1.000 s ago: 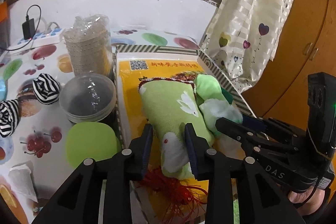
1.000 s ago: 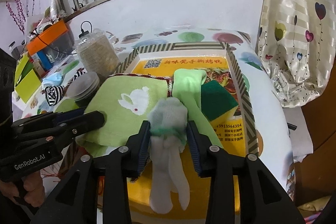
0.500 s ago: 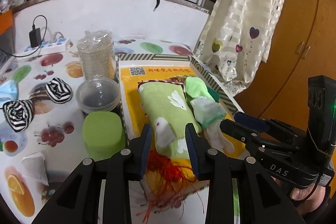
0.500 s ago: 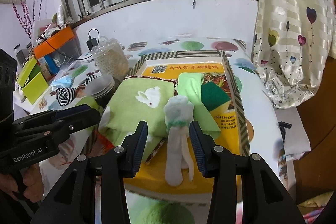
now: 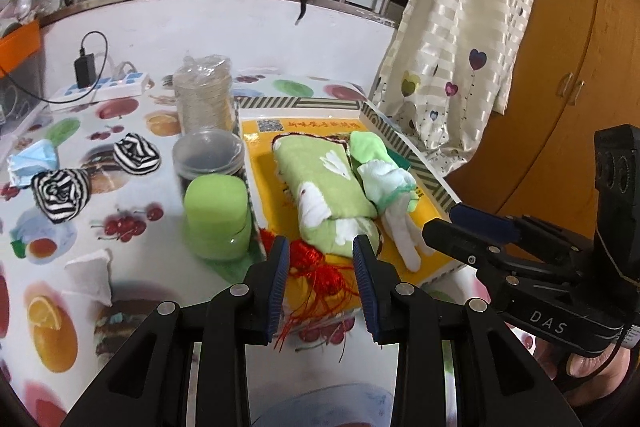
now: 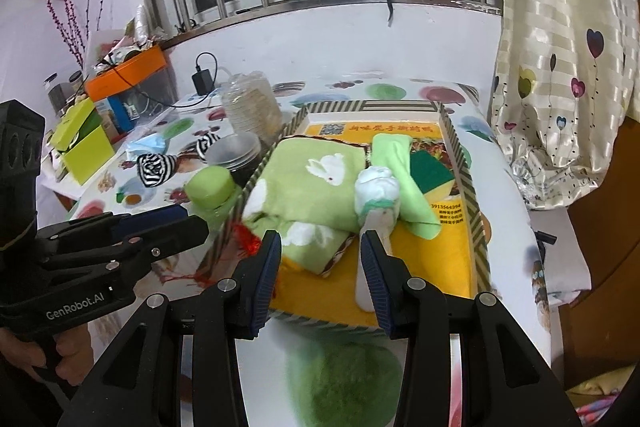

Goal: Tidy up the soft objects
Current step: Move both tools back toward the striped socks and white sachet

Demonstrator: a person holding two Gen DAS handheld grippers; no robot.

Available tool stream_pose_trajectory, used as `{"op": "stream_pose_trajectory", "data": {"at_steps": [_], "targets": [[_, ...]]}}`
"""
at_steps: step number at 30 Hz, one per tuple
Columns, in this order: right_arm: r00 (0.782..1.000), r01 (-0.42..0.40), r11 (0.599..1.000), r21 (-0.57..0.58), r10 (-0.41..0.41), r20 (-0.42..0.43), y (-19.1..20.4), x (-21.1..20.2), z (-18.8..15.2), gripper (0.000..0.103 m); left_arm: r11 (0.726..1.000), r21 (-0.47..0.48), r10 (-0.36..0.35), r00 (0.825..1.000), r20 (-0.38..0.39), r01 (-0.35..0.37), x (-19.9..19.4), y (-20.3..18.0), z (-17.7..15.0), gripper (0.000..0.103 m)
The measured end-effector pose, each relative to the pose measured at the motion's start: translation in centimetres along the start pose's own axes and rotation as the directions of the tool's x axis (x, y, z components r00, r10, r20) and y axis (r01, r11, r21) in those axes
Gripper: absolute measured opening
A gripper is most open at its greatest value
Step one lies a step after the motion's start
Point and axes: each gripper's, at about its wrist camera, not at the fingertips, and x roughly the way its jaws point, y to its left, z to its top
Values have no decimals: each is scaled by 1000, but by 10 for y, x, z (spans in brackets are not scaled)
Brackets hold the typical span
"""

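A shallow yellow-bottomed box (image 6: 460,151) (image 5: 420,171) holds a folded green rabbit towel (image 5: 324,191) (image 6: 312,183), a rolled white sock (image 5: 388,183) (image 6: 378,191), a light green cloth (image 6: 400,167) and a green-yellow sponge (image 6: 434,173). Red tassel threads (image 5: 320,271) hang over the box's near edge. My left gripper (image 5: 320,275) is open and empty, just short of the towel. My right gripper (image 6: 320,267) is open and empty, in front of the sock. Two striped black-and-white rolled socks (image 5: 60,191) (image 5: 134,157) lie on the table at the left.
A green-lidded jar (image 5: 216,211), a stack of plastic bowls (image 5: 208,155) and wrapped paper cups (image 5: 204,103) stand left of the box. A blue face mask (image 5: 32,163), a white pouch (image 5: 90,275) and a power strip (image 5: 104,89) lie on the fruit-print tablecloth. A curtain (image 5: 460,47) hangs at the right. A fuzzy green thing (image 6: 344,379) lies near me.
Both grippers have opened, let go of the towel and the white sock, and pulled back from the box. The towel and sock now lie in the box.
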Motion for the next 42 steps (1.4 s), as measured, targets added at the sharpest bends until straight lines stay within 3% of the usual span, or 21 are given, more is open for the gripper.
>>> {"op": "stream_pose_trajectory", "data": {"at_steps": [18,28,42], "targets": [[997,-75,995,-72,76,11,39,-12,-5,43,999,-42,35,999,27,-34,-31,19,-17,31],[986,-164,976,-143,166,-4,76,0,-2,43,988,-106,116,992,38,-112,-47,58,-27,31],[965,-264,939,-220,260,-46,118,22,3,43,950,-204,247,969,23,-237,-66,119,-37,32]]}}
